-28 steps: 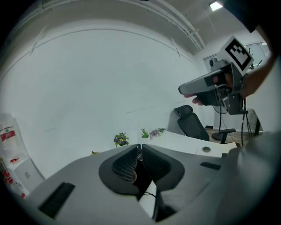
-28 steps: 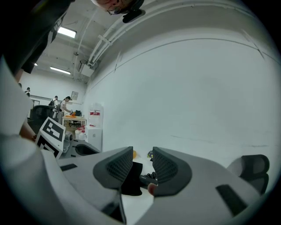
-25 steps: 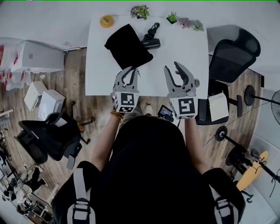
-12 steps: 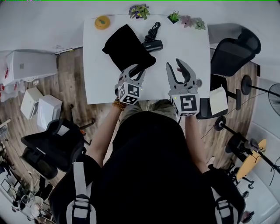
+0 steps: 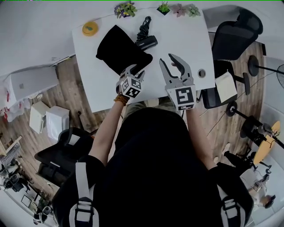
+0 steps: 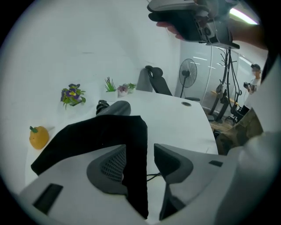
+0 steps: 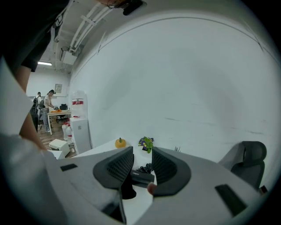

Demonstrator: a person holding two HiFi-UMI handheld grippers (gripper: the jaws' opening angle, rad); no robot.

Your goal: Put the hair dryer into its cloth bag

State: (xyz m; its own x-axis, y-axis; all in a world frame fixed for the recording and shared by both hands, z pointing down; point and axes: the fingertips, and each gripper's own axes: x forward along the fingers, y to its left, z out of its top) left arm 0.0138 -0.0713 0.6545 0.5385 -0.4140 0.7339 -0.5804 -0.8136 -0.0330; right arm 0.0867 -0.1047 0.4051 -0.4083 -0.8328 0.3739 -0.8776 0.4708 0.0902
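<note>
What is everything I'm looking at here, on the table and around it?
table: one, white, centre.
cloth bag: one, black, flat on table's left half.
hair dryer: one, black, corded, beside the bag's far-right edge.
ornament: one, orange, far-left corner.
potted plants: a few, green and purple, far edge.
office chairs: two, black, right of table and floor at left.
boxes: several, white, floor at left.
left gripper: one, grey, jaws just opened, bag's near corner between them.
right gripper: one, grey, open, empty, over the table's near side.

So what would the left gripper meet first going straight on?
Probably the cloth bag, whose near corner sits between the jaws of the left gripper, which have just been opening; the hair dryer lies beyond.
</note>
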